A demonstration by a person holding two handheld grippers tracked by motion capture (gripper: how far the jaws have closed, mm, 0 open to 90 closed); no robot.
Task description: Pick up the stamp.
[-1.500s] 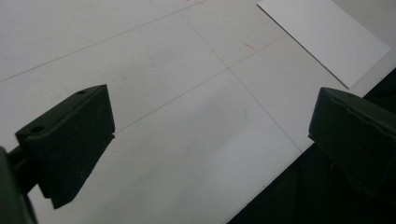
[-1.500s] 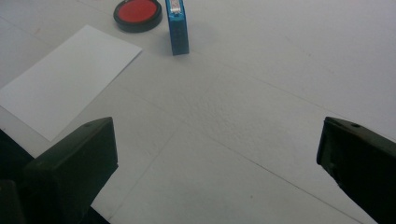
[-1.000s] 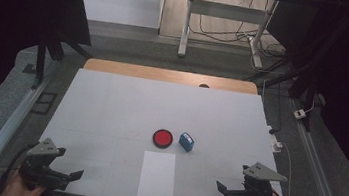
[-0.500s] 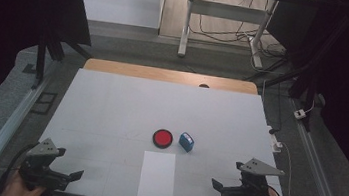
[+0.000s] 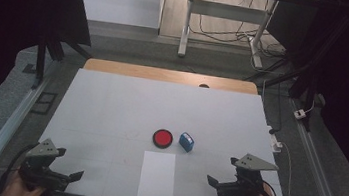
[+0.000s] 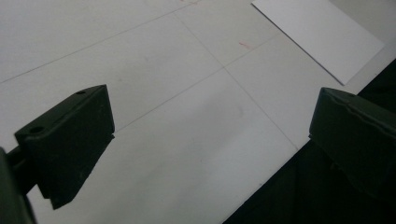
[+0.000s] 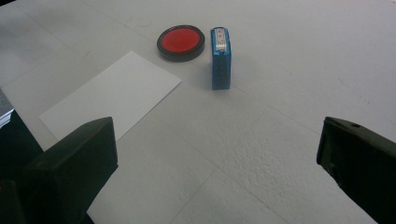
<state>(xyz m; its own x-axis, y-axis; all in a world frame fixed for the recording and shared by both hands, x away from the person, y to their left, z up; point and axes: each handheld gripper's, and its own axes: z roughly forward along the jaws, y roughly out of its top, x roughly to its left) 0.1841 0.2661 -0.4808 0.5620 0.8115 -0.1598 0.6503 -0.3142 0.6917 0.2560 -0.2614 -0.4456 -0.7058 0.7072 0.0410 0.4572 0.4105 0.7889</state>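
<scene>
I hold a two-jaw gripper in each hand at the near edge of a white table [image 5: 111, 105]. My left gripper [image 5: 72, 174] sits low at the near left corner, its jaws wide apart with nothing between them; through its own view I see bare table surface and one corner of a white sheet of paper [image 6: 322, 37]. My right gripper [image 5: 212, 181] is at the near right, its jaws also spread wide and empty, pointing in toward the middle of the table.

Ahead of the right gripper lie three things, none of them touched. A small blue stamp [image 7: 220, 58] lies on its side. Just beside it sits a round ink pad [image 7: 180, 42], red in a black rim, its lid off. The white paper lies flat nearer to me than both of them, close to the table's front edge, and its surface looks blank.

As I judge it, the work is stamping the paper, and it has barely begun. The right gripper is aimed at the stamp but is well apart from it. Left to do: close on the stamp, press it to the red pad, then press it onto the sheet.
</scene>
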